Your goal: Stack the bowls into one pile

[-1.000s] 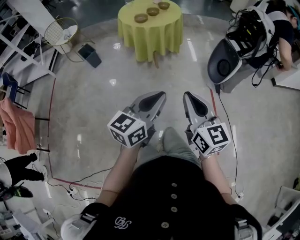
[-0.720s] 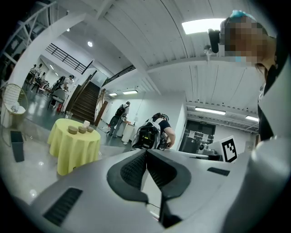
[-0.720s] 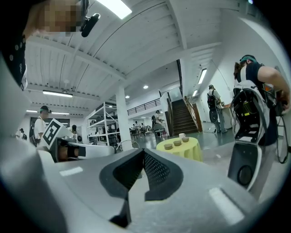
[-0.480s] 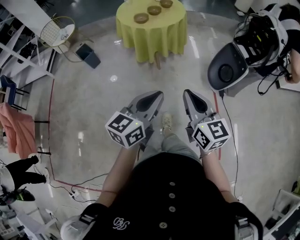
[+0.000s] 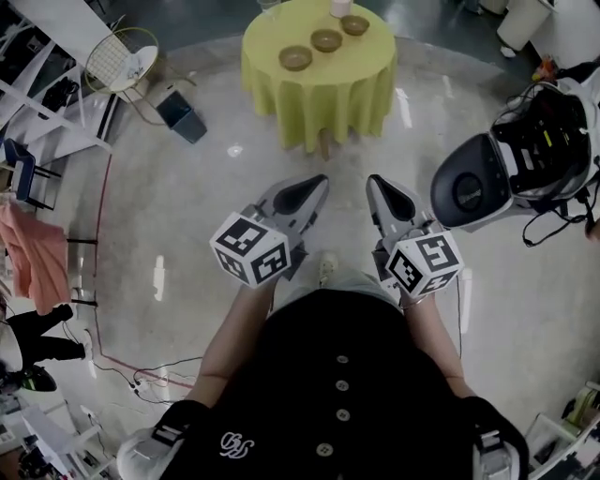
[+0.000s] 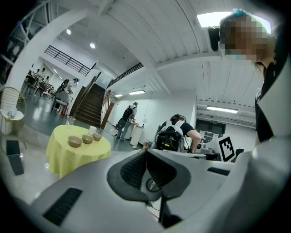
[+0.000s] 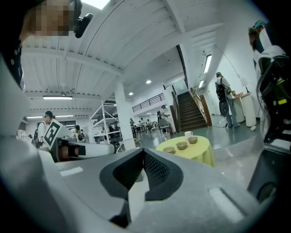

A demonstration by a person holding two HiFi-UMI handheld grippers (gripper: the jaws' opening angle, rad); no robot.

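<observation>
Three brown bowls stand apart in a row on a round table with a yellow-green cloth (image 5: 319,89): the near bowl (image 5: 295,58), the middle bowl (image 5: 326,40) and the far bowl (image 5: 354,25). The left gripper view shows them too, near bowl (image 6: 75,142) first; so does the right gripper view, near bowl (image 7: 169,149) first. My left gripper (image 5: 317,182) and right gripper (image 5: 375,184) are held side by side at waist height, well short of the table, pointing at it. Both are shut and empty.
A white cup (image 5: 340,7) stands behind the bowls. A wire chair (image 5: 122,61) and a dark box (image 5: 180,111) sit left of the table. A grey machine (image 5: 478,192) with cables stands at right. Red tape and cords cross the floor; people stand far behind.
The table and bowls have come nearer and lower in the head view as the person walks toward them. Both grippers keep their pose and stay shut.
</observation>
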